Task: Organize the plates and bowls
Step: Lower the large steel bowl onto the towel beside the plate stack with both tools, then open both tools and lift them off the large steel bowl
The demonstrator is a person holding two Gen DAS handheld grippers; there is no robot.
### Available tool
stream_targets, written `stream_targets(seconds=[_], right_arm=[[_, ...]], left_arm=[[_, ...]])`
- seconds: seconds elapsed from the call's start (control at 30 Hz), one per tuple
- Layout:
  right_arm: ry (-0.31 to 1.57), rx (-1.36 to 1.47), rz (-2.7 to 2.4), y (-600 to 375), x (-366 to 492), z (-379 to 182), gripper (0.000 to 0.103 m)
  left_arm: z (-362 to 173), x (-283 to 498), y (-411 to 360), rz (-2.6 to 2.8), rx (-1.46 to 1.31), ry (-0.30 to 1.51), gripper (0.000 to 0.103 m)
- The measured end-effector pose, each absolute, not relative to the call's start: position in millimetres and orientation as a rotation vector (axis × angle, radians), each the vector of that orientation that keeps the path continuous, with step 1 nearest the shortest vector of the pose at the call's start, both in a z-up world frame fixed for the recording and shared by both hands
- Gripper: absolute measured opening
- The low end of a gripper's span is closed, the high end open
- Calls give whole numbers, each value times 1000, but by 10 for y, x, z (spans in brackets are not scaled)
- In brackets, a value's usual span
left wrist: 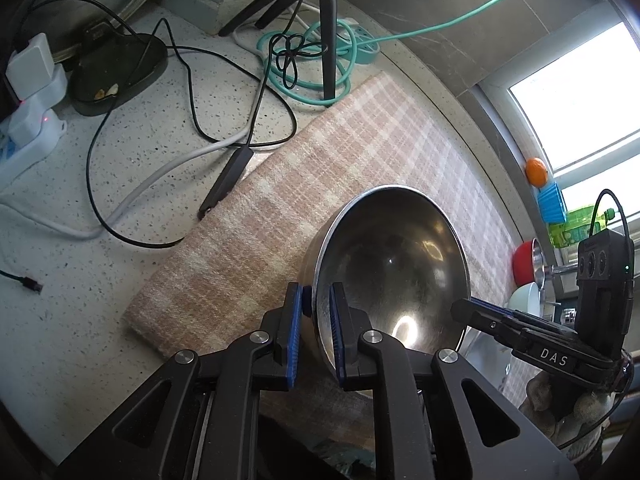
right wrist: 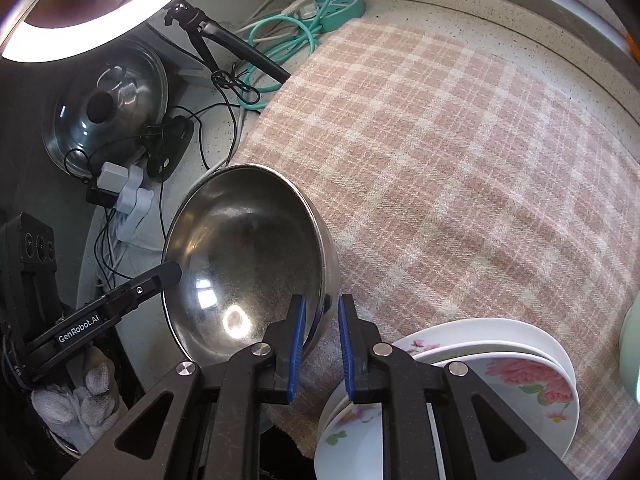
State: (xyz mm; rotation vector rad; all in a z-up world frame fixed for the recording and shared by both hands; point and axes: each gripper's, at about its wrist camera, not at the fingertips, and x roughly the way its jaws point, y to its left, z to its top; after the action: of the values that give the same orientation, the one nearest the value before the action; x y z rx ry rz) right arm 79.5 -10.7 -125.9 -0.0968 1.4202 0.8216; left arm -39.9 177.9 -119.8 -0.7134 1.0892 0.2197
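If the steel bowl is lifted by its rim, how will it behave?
The steel bowl looks polished, so it may slip between the fingers. Its round underside probably lets it rock on the plaid cloth. It seems thin-walled, likely light.

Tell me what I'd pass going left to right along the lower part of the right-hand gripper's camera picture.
Gloved hand → left gripper reaching in from the side → steel bowl → right gripper, its fingers straddling the bowl's rim → stack of flowered plates on the plaid cloth.
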Motion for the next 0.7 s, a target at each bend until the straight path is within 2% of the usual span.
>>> stream_targets(seconds=[0.07, 0.13, 0.7], right_arm=[[1414, -93, 813, -130, 803, -1247, 27], [1408, -86, 805, -159, 816, -1241, 30], [1307, 93, 762, -713, 888, -872, 30]], left_arm=[[-1182, -400, 1775, 223, -705, 1085, 12], [-1165, -402, 1779, 225, -701, 1081, 12], [-649, -334, 1623, 174, -602, 966, 12]])
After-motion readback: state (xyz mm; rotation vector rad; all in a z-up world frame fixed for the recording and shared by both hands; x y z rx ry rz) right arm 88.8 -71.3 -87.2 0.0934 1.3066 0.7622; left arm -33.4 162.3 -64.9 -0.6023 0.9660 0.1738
